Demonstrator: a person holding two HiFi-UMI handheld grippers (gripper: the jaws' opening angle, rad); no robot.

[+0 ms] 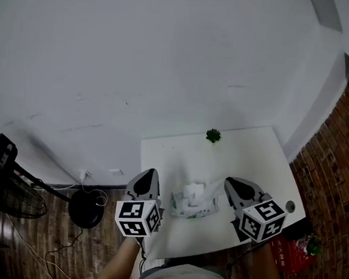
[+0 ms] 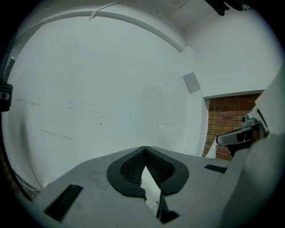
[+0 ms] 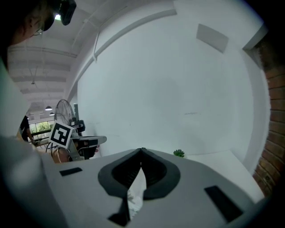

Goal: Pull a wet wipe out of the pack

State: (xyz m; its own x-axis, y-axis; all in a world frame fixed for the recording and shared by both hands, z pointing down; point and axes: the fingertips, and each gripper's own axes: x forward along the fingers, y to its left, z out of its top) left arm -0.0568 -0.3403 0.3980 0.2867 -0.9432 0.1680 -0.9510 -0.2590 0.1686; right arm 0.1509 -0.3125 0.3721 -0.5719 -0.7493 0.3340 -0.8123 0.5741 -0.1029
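The wet wipe pack (image 1: pixel 194 205) lies on the white table (image 1: pixel 257 154) near its front edge, white with green print, with a white wipe (image 1: pixel 193 190) poking up from its top. My left gripper (image 1: pixel 149 177) hovers just left of the pack, jaws shut with nothing between them; in its own view the tips (image 2: pixel 144 148) meet. My right gripper (image 1: pixel 236 184) is just right of the pack, also shut. In the right gripper view a crumpled white wipe (image 3: pixel 135 196) shows between the closed jaws behind the tips (image 3: pixel 141 150).
A small green plant (image 1: pixel 213 135) stands at the table's far edge, against the white wall. A black fan (image 1: pixel 8 195) and a round black base (image 1: pixel 86 208) stand on the wood floor at left. A red item (image 1: pixel 292 250) lies on the floor at right, by a brick wall (image 1: pixel 342 143).
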